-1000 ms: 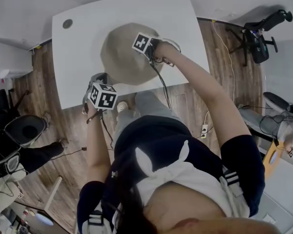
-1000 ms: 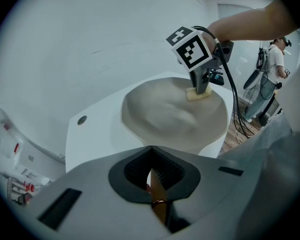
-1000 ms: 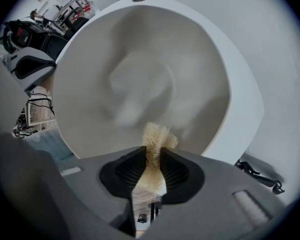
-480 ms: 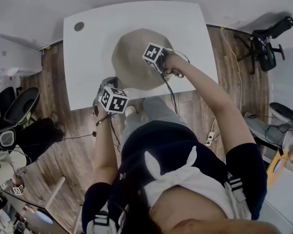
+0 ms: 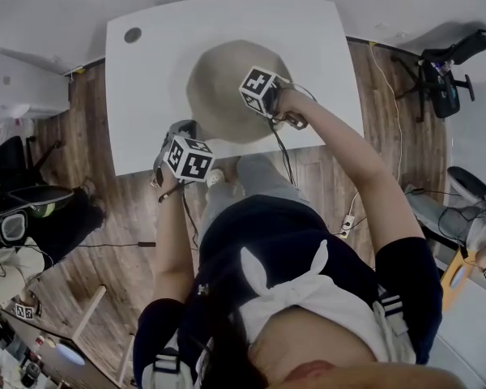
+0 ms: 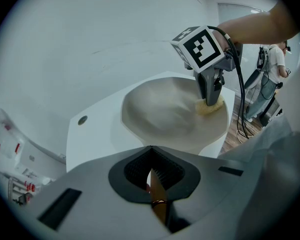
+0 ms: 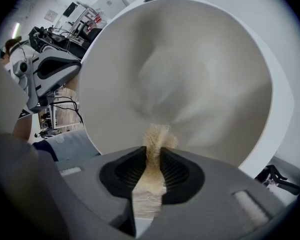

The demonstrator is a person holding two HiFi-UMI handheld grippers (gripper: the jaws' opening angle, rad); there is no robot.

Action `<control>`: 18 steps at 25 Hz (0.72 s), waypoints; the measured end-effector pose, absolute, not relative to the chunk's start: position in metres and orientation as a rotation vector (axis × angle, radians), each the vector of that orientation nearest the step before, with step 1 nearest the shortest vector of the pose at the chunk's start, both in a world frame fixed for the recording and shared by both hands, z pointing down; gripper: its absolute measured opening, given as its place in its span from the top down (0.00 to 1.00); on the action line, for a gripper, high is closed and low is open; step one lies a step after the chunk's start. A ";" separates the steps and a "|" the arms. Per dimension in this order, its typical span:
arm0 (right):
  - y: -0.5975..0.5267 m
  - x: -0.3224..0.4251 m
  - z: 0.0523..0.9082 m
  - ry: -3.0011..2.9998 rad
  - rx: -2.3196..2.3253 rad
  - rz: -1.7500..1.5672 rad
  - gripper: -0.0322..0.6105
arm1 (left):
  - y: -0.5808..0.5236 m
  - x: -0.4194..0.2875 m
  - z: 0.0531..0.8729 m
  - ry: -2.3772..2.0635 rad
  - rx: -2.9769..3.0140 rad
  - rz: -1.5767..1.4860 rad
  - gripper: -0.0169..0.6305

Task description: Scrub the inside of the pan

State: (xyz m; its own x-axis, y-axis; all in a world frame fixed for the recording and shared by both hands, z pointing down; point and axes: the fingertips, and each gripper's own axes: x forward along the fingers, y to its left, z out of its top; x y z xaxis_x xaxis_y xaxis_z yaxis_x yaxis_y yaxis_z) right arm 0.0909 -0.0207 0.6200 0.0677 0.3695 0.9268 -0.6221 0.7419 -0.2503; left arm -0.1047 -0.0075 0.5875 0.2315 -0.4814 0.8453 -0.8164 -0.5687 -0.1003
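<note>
A wide beige pan [image 5: 227, 83] sits on the white table [image 5: 146, 96]. My right gripper [image 5: 265, 108] reaches down into the pan's right side, shut on a yellow sponge [image 6: 210, 107]. In the right gripper view the sponge [image 7: 157, 136] sticks out between the jaws of the right gripper [image 7: 155, 156] and presses on the pan's inner wall [image 7: 190, 74]. At the table's near edge my left gripper [image 5: 181, 132] is shut on the pan's thin brown handle [image 6: 157, 201]. In the left gripper view the handle runs between the jaws of the left gripper [image 6: 152, 171] toward the bowl [image 6: 160, 116].
The table has a round cable hole [image 5: 133, 35] at its far left corner. A black office chair [image 5: 441, 63] stands to the right on the wooden floor. Cables and a power strip [image 5: 346, 225] lie near the person's legs. More chairs and gear crowd the left side [image 5: 16, 217].
My right gripper has slid the sponge a short way along the pan's right side toward the near rim. The left gripper has kept its hold on the handle without moving.
</note>
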 end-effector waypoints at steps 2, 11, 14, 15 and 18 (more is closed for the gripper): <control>-0.019 0.088 0.619 -1.315 0.227 0.784 0.82 | -0.009 -0.104 0.587 -1.199 2.146 1.271 0.97; -0.014 0.077 0.616 -1.355 0.170 0.823 0.82 | -0.015 -0.098 0.584 -1.193 2.140 1.266 0.97; -0.008 0.065 0.612 -1.385 0.136 0.884 0.82 | -0.014 -0.098 0.585 -1.192 2.140 1.263 0.97; -0.005 0.059 0.611 -1.396 0.125 0.911 0.82 | -0.013 -0.100 0.585 -1.190 2.140 1.262 0.97; 0.002 0.044 0.609 -1.424 0.096 0.985 0.82 | -0.012 -0.103 0.585 -1.189 2.142 1.259 0.97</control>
State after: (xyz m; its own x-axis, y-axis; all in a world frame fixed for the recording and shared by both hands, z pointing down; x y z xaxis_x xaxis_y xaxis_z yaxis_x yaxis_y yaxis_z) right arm 0.0443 0.0022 0.6086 -0.1595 0.5074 0.8468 -0.6133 0.6213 -0.4878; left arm -0.1034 -0.0117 0.5847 0.2389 -0.4738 0.8476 -0.8190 -0.5673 -0.0863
